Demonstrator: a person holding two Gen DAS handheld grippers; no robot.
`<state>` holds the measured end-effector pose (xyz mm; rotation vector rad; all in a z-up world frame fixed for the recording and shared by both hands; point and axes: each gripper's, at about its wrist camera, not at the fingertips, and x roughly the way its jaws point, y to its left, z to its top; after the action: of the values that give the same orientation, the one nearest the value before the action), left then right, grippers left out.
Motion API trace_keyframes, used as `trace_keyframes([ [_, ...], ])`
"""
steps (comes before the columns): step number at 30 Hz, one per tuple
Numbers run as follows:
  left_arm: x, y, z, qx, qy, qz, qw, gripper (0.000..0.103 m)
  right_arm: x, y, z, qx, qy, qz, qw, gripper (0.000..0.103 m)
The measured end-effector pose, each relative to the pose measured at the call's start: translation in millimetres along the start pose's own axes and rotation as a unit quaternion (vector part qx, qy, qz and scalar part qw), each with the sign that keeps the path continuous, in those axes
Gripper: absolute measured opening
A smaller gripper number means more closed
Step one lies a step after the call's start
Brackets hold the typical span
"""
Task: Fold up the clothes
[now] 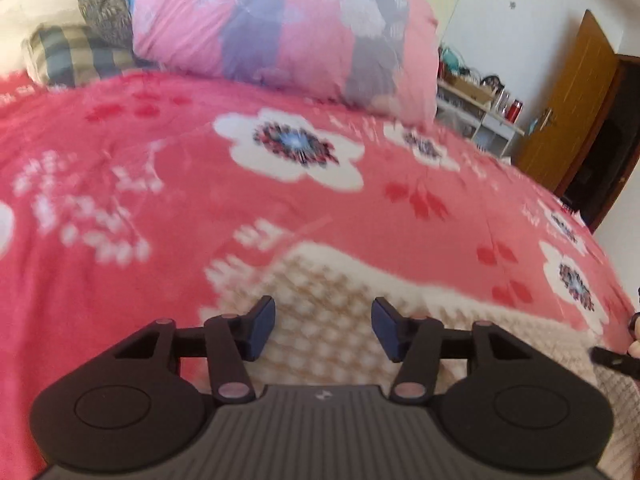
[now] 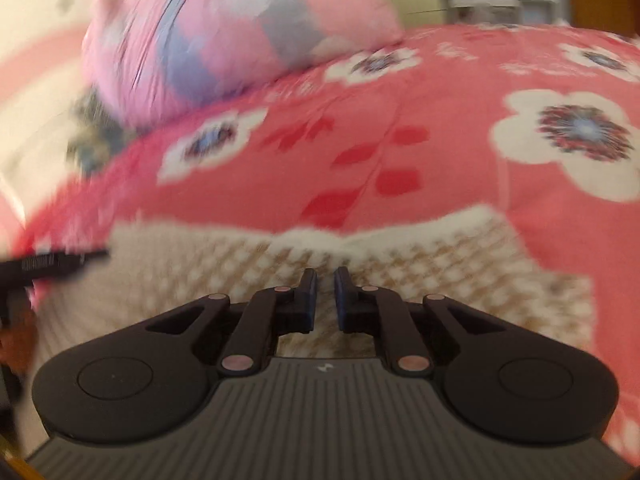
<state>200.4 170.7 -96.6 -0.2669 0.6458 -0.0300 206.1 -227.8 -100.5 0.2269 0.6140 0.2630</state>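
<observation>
A cream and tan knitted garment (image 1: 340, 312) lies flat on the red flowered bedspread (image 1: 160, 200). It also shows in the right wrist view (image 2: 440, 264). My left gripper (image 1: 323, 326) is open and empty, hovering just above the garment's near part. My right gripper (image 2: 326, 296) hovers above the garment with its fingers nearly together, a narrow gap between the pads and nothing in it. The right gripper's tip shows at the right edge of the left wrist view (image 1: 616, 360). The left gripper shows at the left edge of the right wrist view (image 2: 48, 264).
A big pink and purple duvet bundle (image 1: 288, 24) lies at the head of the bed, with checked pillows (image 1: 76, 54) to its left. A white shelf with jars (image 1: 480, 108) and a brown door (image 1: 572, 108) stand beyond the bed's right side.
</observation>
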Motion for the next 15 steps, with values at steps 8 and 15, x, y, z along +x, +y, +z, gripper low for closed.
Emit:
trace_keyframes([
  [8, 11, 70, 9, -0.123, 0.021, -0.007, 0.9922, 0.056, -2, -61, -21, 0.07, 0.028, -0.054, 0.996, 0.007],
  [15, -92, 48, -5, -0.045, -0.044, -0.054, 0.9965, 0.062, -108, -13, -35, 0.032, -0.043, -0.069, 0.996, 0.02],
])
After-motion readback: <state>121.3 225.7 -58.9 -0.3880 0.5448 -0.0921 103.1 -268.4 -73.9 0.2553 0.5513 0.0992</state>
